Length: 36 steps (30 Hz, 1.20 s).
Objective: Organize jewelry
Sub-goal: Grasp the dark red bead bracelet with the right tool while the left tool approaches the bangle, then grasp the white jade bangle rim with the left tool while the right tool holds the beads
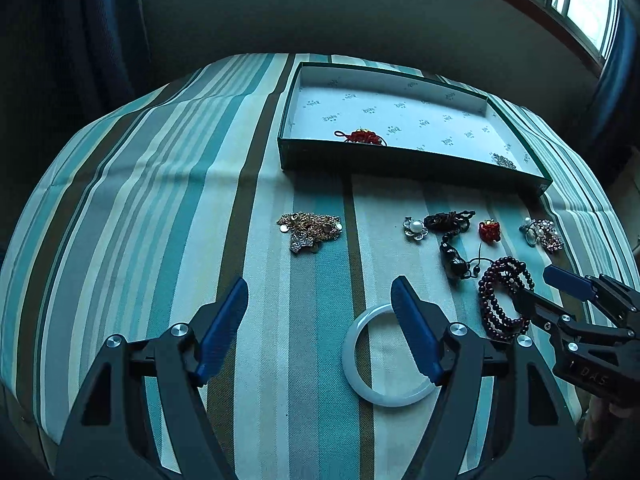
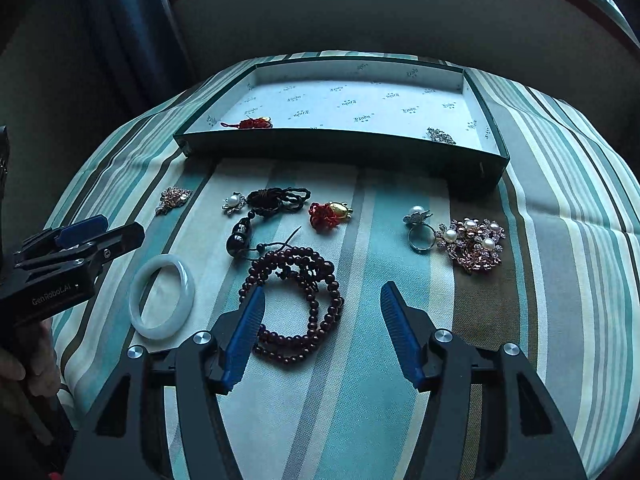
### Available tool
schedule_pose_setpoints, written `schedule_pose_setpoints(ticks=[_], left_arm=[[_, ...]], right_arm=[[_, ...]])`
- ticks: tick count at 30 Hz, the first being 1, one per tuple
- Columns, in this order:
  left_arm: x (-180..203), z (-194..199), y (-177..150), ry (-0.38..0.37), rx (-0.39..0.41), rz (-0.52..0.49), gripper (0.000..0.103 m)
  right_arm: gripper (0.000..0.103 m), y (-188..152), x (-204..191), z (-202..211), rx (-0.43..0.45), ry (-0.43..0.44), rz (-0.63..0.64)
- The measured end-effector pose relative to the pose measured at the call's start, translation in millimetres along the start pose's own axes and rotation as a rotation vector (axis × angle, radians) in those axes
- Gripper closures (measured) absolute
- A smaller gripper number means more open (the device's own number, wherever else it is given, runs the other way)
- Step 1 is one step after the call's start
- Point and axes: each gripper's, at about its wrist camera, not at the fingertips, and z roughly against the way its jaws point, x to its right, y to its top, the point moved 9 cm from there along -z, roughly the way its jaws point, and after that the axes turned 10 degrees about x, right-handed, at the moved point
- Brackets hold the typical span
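Observation:
Jewelry lies on a striped cloth before a dark green box (image 1: 400, 164) (image 2: 340, 148). The box holds a red knot charm (image 1: 364, 137) (image 2: 250, 123) and a sparkly piece (image 2: 440, 135). My left gripper (image 1: 320, 300) is open and empty, its right finger over the white bangle (image 1: 360, 376) (image 2: 162, 296). My right gripper (image 2: 322, 304) is open and empty above the dark red bead bracelet (image 2: 316, 280) (image 1: 500, 296); it also shows in the left wrist view (image 1: 540, 280). A gold chain pile (image 1: 312, 228) lies ahead of the left gripper.
On the cloth also lie a pearl flower pin (image 2: 235, 202), a black cord pendant (image 2: 260, 208), a red and gold charm (image 2: 330, 212), a pearl ring (image 2: 420, 232) and a pink pearl brooch (image 2: 474, 246). A window is behind.

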Motion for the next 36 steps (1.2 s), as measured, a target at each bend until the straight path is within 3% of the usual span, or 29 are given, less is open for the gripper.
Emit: schedule_pose_setpoints(ticks=[5, 15, 16, 24, 36], left_arm=[[-7, 2, -6, 0.017, -0.01, 0.007, 0.029], [-2, 3, -7, 0.025, -0.012, -0.02, 0.027], [-1, 4, -7, 0.028, -0.012, -0.024, 0.026], [15, 8, -8, -0.017, -0.01, -0.043, 0.024], [38, 10, -15, -0.087, -0.035, -0.056, 0.024]], right_arm=[[0.034, -1, -11, -5, -0.014, 0.008, 0.023], [0.033, -10, -17, -19, -0.039, -0.024, 0.113], [0.035, -10, -15, -18, -0.036, -0.031, 0.116], [0.087, -10, 6, -8, -0.032, -0.021, 0.06], [0.089, -13, 34, 15, -0.005, -0.078, 0.028]])
